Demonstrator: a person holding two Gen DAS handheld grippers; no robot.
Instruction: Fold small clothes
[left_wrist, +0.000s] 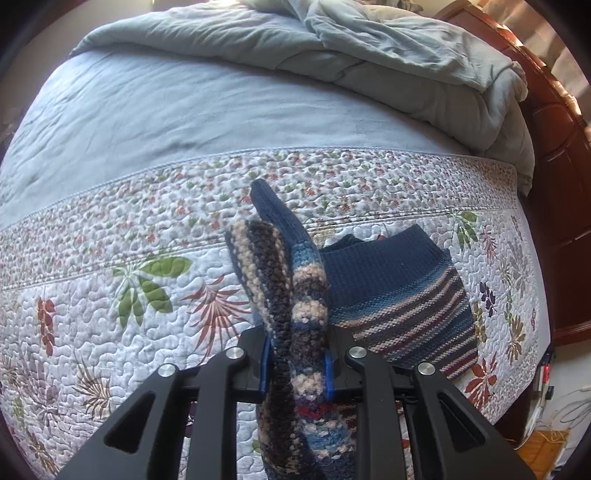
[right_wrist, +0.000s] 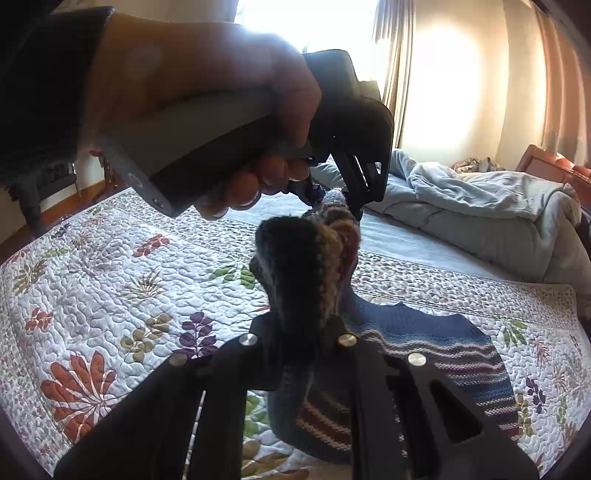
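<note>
A small knitted sweater, navy with tan, blue and maroon stripes, lies partly on the quilt (left_wrist: 402, 295) (right_wrist: 454, 354). My left gripper (left_wrist: 297, 365) is shut on a bunched part of the sweater (left_wrist: 291, 295) and lifts it off the bed. My right gripper (right_wrist: 299, 332) is shut on another bunched part (right_wrist: 306, 266). In the right wrist view the left gripper (right_wrist: 334, 201), held in a hand (right_wrist: 207, 92), pinches the same raised fold from above and beyond. The fingertips of both are hidden by knit.
The bed carries a white floral quilt (left_wrist: 110, 295) (right_wrist: 110, 288), a pale blue sheet (left_wrist: 184, 110) and a rumpled grey-blue comforter (left_wrist: 388, 55) (right_wrist: 498, 206). A wooden bed frame (left_wrist: 554, 184) runs along the right. Curtains (right_wrist: 461, 74) hang by a bright window.
</note>
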